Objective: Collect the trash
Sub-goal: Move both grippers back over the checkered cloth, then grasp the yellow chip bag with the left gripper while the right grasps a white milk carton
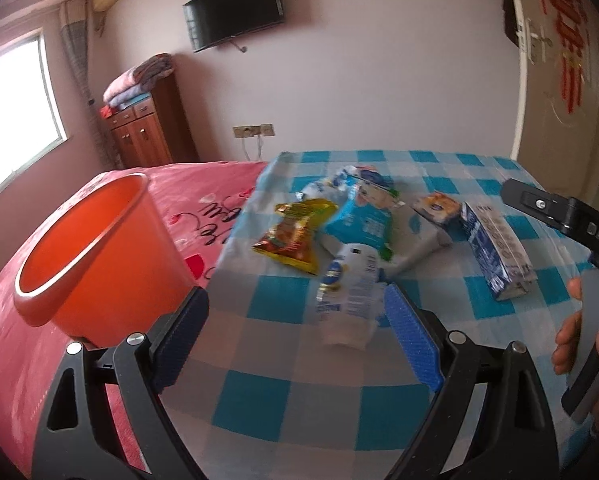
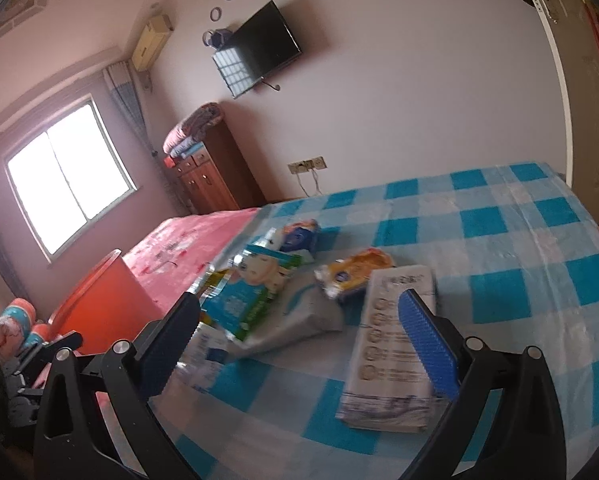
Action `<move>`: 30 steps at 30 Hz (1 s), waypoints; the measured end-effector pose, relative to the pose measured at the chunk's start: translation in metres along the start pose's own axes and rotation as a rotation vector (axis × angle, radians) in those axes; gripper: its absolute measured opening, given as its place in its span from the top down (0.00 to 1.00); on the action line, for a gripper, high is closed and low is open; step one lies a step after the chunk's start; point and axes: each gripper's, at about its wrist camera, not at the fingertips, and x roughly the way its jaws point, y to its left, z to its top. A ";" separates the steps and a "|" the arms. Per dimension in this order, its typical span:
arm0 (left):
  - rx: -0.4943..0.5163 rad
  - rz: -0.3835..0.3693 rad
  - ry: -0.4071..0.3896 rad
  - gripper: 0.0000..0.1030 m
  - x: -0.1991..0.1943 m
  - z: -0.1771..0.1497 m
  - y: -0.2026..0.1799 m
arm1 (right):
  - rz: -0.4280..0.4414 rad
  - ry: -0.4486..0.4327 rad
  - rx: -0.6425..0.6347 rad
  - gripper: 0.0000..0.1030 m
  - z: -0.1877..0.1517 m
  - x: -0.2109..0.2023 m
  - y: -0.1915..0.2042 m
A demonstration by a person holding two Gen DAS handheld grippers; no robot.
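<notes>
left claw [image 1: 295,336]: wide open, empty, hovering just short of the white pouch [image 1: 349,300]
right claw [image 2: 307,340]: wide open, empty; milk carton [image 2: 391,356] under its right finger, not pinched
landmark: orange bin [image 1: 95,256], standing on the pink bed
trash: wrappers in a heap on the checked cloth [image 1: 299,400], right of the bin; yellow-red packet [image 1: 295,236] nearest it, blue-green bag [image 1: 363,216] beyond, carton farthest
how-to: judged – straddle one piece per claw, close across the narrow side, lift clear before swinging to the bin
</notes>
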 end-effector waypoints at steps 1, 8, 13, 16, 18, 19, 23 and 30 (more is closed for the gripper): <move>0.008 -0.015 0.008 0.13 0.002 -0.001 -0.004 | -0.008 0.017 0.002 0.05 -0.001 0.002 -0.005; 0.083 -0.043 0.069 0.13 0.013 -0.004 -0.026 | -0.043 0.065 0.020 0.05 0.004 0.002 -0.031; 0.100 -0.054 0.118 0.13 0.017 0.004 -0.030 | -0.028 0.132 0.084 0.05 0.003 0.010 -0.050; 0.116 -0.048 0.160 0.13 0.025 0.013 -0.034 | -0.008 0.178 0.124 0.05 0.002 0.018 -0.060; 0.135 -0.033 0.171 0.13 0.029 0.019 -0.037 | -0.015 0.193 0.113 0.05 0.000 0.023 -0.060; 0.139 -0.032 0.177 0.13 0.031 0.023 -0.037 | -0.021 0.198 0.104 0.05 -0.001 0.025 -0.060; 0.135 -0.009 0.204 0.13 0.045 0.035 -0.030 | 0.001 0.219 0.084 0.05 -0.005 0.032 -0.055; 0.036 0.027 0.227 0.13 0.081 0.054 -0.001 | 0.001 0.200 0.050 0.05 -0.001 0.034 -0.050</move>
